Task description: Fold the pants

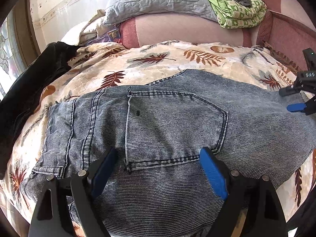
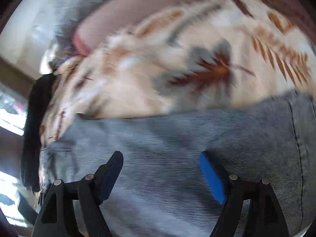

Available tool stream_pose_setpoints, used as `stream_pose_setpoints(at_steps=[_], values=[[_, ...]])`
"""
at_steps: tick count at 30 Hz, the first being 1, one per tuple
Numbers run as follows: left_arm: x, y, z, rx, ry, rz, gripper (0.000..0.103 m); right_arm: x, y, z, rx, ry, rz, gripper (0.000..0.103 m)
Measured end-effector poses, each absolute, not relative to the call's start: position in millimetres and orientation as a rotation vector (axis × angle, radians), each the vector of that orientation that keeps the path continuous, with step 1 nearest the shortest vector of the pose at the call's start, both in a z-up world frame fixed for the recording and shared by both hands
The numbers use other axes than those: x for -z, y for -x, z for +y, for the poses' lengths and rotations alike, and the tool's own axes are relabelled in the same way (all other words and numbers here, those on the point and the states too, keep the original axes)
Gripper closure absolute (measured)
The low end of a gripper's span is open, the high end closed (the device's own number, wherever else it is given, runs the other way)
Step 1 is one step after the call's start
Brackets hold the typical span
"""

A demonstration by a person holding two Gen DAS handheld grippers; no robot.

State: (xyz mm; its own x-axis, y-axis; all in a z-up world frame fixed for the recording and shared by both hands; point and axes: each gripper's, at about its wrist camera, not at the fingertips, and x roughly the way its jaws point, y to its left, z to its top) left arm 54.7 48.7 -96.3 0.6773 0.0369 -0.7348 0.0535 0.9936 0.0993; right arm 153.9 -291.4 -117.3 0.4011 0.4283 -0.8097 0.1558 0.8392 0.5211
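Two grippers I steer, left gripper [image 1: 158, 167] and right gripper [image 2: 161, 169], hang with jaws spread wide, empty, above folded jeans [image 1: 167, 122] on the leaf-print blanket [image 1: 158, 59].

Home bedroom. Bed [image 1: 197, 33] covered by a fleece leaf-print blanket [image 1: 138, 63], quilted grey pillow [image 1: 150, 2] at the head, folded green patterned bedding [image 1: 241, 11] with dark clothes on top, wallpapered wall [image 1: 65, 2], patterned-glass window [image 1: 7, 45] at left.
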Motion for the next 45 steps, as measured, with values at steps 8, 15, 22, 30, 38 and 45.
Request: stream_pose_setpoints(at_steps=[8,15,22,30,38,45], values=[[74,-30,56,0.021,-0.045,0.791,0.017,77,-97,-338,-0.215,-0.716,0.977,0.014],[78,-34,45,0.009,-0.063,0.892,0.014,89,-94,-346,-0.187,-0.709,1.031,0.014],[97,-33,31,0.027,-0.037,0.963,0.005,102,-48,-316,-0.211,-0.607,1.071,0.008],[59,-19,19,0.018,-0.072,0.862,0.004,69,-35,-311,-0.235,-0.587,1.0,0.007],[92,-26,12,0.031,-0.113,0.991,0.0,112,-19,-348,-0.166,-0.768,1.064,0.005],[66,-18,21,0.026,-0.036,0.888,0.0,88,-6,-361,-0.156,-0.685,0.935,0.004]])
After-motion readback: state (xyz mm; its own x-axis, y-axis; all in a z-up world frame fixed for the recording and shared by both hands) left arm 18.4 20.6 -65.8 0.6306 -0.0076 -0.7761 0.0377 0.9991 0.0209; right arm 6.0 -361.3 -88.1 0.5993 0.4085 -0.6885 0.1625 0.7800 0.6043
